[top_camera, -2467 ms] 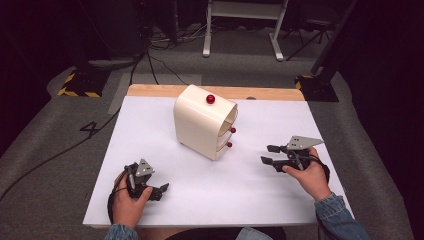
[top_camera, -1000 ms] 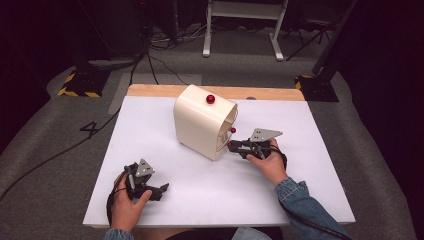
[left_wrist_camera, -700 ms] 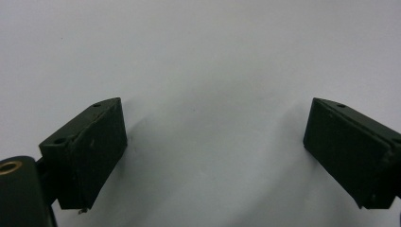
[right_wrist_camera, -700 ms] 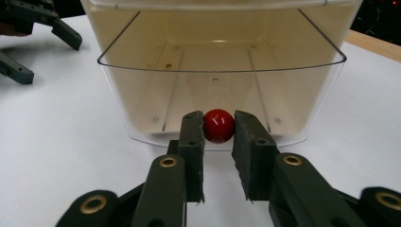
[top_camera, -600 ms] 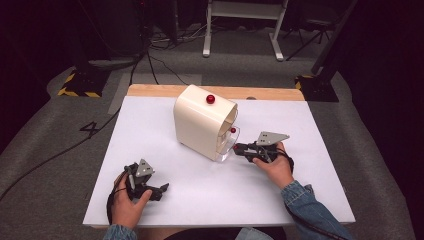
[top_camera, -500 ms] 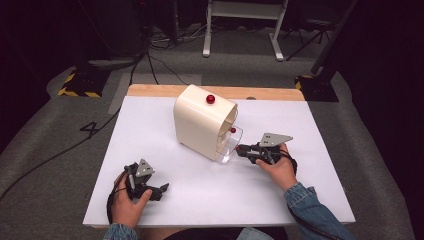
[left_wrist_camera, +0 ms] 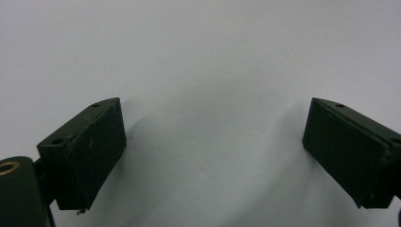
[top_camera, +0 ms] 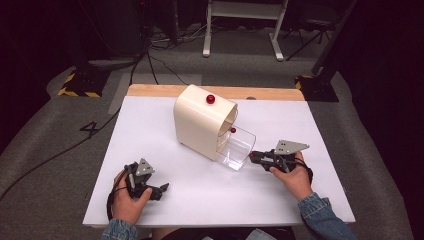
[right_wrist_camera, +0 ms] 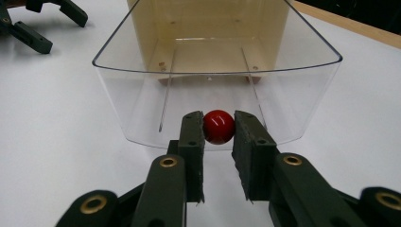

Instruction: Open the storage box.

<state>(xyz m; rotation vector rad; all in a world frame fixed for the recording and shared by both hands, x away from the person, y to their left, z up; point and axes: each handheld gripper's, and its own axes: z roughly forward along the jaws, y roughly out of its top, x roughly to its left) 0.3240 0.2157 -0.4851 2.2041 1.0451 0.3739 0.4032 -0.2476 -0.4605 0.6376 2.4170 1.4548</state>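
Note:
A cream cabinet (top_camera: pixel 202 122) stands on the white table (top_camera: pixel 145 135), with one red knob (top_camera: pixel 210 99) on its top and another (top_camera: pixel 233 130) on its front. Its clear bottom drawer (top_camera: pixel 235 148) is pulled out toward the right. My right gripper (top_camera: pixel 253 156) is shut on this drawer's red knob (right_wrist_camera: pixel 218 126), which sits between the two pads at the clear drawer front (right_wrist_camera: pixel 142 109). The drawer looks empty. My left gripper (top_camera: pixel 162 190) rests near the front left of the table, open, with bare white surface between its jaws (left_wrist_camera: pixel 213 127).
A wooden strip (top_camera: pixel 270 93) runs along the table's far edge. Beyond it are grey carpet, cables (top_camera: pixel 150 55) and a white stand's legs (top_camera: pixel 240 30). In the right gripper view the left gripper (right_wrist_camera: pixel 47 23) shows far off at the top left.
My right gripper moved left to the cabinet, shut on the bottom drawer's red knob and drew the clear drawer out. The left gripper has stayed in place.

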